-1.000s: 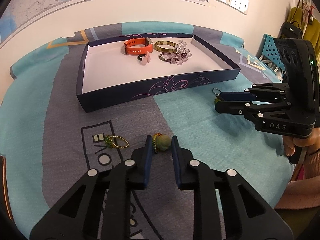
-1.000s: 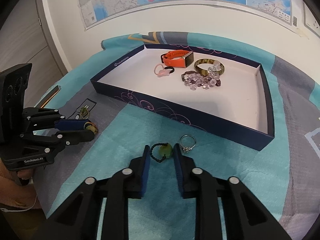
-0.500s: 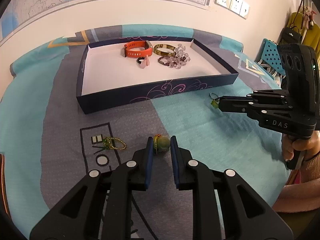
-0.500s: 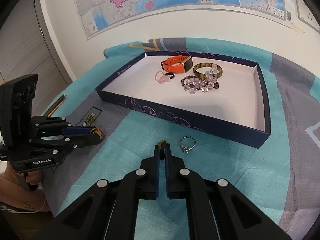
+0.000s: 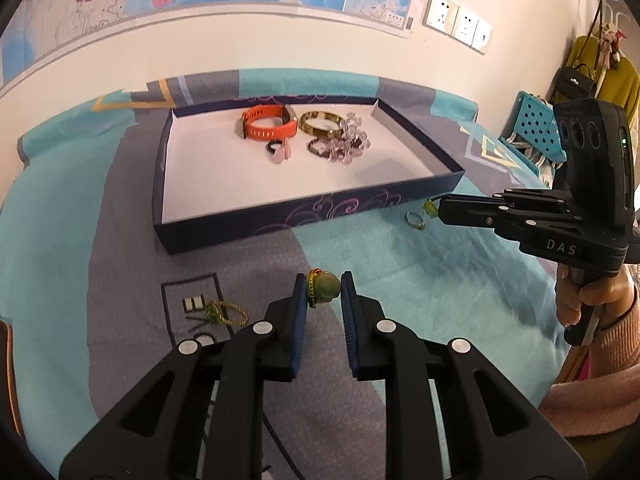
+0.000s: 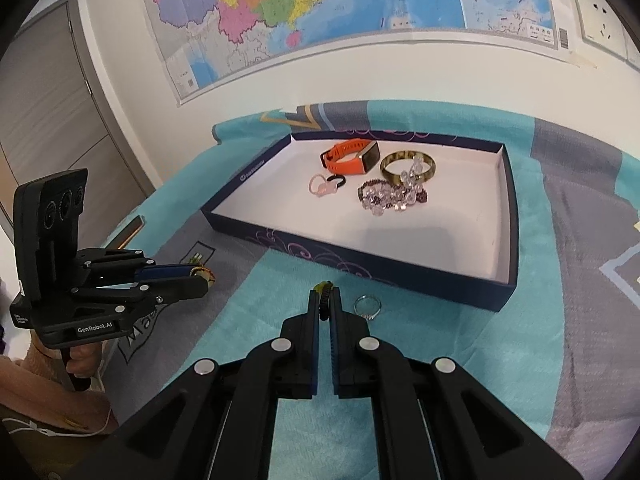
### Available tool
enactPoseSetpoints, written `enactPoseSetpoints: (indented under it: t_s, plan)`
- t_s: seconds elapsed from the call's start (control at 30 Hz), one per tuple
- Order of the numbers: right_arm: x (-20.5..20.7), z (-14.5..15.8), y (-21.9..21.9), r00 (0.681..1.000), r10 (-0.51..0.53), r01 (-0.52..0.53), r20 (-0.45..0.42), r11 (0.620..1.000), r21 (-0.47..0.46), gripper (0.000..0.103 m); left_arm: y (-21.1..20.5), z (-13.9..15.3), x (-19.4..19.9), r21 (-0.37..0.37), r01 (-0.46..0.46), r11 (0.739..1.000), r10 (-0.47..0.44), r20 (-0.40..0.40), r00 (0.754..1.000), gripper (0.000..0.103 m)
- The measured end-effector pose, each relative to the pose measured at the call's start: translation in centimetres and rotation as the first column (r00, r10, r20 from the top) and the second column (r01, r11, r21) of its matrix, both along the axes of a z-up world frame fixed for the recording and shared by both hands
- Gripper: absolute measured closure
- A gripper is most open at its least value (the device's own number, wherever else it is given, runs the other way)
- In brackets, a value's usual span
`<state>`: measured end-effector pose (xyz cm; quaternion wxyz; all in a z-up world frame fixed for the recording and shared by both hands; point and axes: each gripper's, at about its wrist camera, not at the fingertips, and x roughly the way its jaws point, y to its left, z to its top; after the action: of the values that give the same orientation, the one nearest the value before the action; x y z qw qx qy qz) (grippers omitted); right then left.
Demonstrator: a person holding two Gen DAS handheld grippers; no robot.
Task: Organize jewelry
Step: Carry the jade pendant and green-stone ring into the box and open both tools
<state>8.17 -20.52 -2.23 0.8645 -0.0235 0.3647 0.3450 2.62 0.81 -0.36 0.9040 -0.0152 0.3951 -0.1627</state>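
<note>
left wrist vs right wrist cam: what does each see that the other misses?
Left wrist only: green-and-gold cord loop on the grey patch, wall sockets, hanging bags, blue perforated crate.

Right wrist only: grey door at the left.

Both: navy tray holding the orange watch, bangle and crystal bracelets; silver ring on the teal cloth; left tongs shut on a green bead charm; right tongs shut on a small green charm.

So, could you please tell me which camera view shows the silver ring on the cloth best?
The right wrist view: the silver ring lies close, just right of the right gripper, its band clear. The left wrist view shows it small and far off, before the tray.
</note>
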Motion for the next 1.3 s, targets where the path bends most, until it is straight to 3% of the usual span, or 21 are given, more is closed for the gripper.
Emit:
enactPoseSetpoints:
  t_s: [0.8, 1.3]
  plan:
    - [3.9, 1.6, 0.8, 1.0, 0.0, 0.0, 0.02, 1.0, 0.021, 0.1, -0.8, 2.2, 3.9, 0.011, 0.001, 1.0, -0.001, 0.059, 0.998, 0.086]
    - [7.2, 0.8, 1.9, 1.0, 0.001, -0.001, -0.023, 1.0, 0.008, 0.1, -0.7, 1.7, 7.6, 0.011, -0.034, 0.999, 0.033, 0.023, 0.999, 0.086]
